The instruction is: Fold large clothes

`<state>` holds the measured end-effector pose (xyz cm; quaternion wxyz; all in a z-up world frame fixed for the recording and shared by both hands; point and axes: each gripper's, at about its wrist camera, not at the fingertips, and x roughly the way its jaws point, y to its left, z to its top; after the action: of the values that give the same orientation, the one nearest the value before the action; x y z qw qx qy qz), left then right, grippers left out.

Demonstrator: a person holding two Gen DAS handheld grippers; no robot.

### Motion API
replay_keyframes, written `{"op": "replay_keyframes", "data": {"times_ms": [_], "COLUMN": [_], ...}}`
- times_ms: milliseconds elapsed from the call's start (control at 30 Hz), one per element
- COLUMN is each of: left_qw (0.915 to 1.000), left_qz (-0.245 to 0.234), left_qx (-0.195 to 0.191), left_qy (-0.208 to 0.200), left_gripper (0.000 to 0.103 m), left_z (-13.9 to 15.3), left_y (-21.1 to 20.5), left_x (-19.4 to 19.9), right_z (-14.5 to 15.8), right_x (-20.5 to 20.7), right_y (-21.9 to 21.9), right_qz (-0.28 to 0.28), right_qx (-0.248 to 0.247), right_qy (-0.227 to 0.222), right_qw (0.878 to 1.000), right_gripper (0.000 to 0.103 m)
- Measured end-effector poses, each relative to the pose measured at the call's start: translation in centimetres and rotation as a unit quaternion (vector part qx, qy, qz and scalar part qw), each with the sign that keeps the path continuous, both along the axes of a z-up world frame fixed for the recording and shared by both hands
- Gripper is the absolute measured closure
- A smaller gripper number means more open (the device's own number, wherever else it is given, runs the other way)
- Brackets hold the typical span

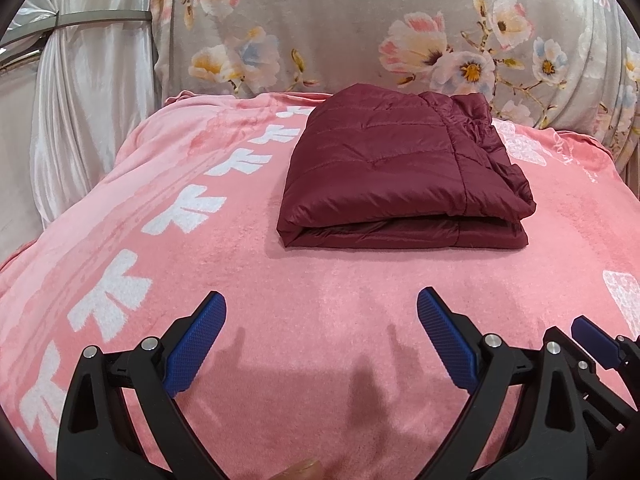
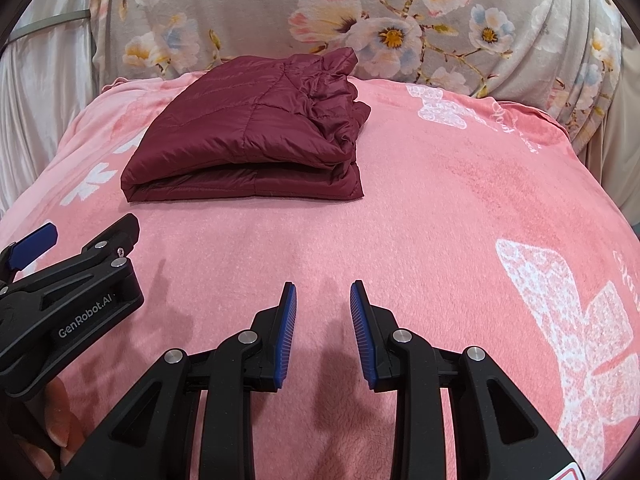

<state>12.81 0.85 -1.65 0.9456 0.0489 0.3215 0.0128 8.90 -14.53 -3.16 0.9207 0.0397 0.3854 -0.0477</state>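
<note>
A dark red quilted jacket (image 1: 400,172) lies folded into a compact rectangle on the pink blanket (image 1: 320,292); in the right wrist view the jacket (image 2: 248,136) sits toward the upper left. My left gripper (image 1: 322,304) hovers over bare blanket well short of the jacket, its blue pads wide apart with nothing between them. My right gripper (image 2: 323,292) also hangs over bare blanket in front of the jacket, its pads a narrow gap apart and holding nothing. The left gripper (image 2: 72,280) shows at the left edge of the right wrist view.
A grey floral cover (image 1: 360,28) rises behind the blanket. A pale satin curtain (image 1: 88,100) with a tie band hangs at the left. White bow patterns (image 2: 568,320) mark the blanket. Fingers of a hand (image 2: 60,420) show at the lower left.
</note>
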Motion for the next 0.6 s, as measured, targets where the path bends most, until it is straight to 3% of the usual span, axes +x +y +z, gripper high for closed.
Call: {"op": "replay_keyframes", "data": {"times_ms": [600], "left_qw": [1.0000], "left_qz": [0.001], "left_qx": [-0.001], "left_qy": [-0.004], "left_gripper": [0.013], "left_z": [-0.2], "left_y": [-0.6], "left_x": [-0.8], "right_z": [-0.1], "right_x": [0.1], "right_y": [0.1], "right_qz": [0.001], "right_qx": [-0.005], "right_qy": [-0.002], "right_qw": [1.000], "right_gripper": [0.073]}}
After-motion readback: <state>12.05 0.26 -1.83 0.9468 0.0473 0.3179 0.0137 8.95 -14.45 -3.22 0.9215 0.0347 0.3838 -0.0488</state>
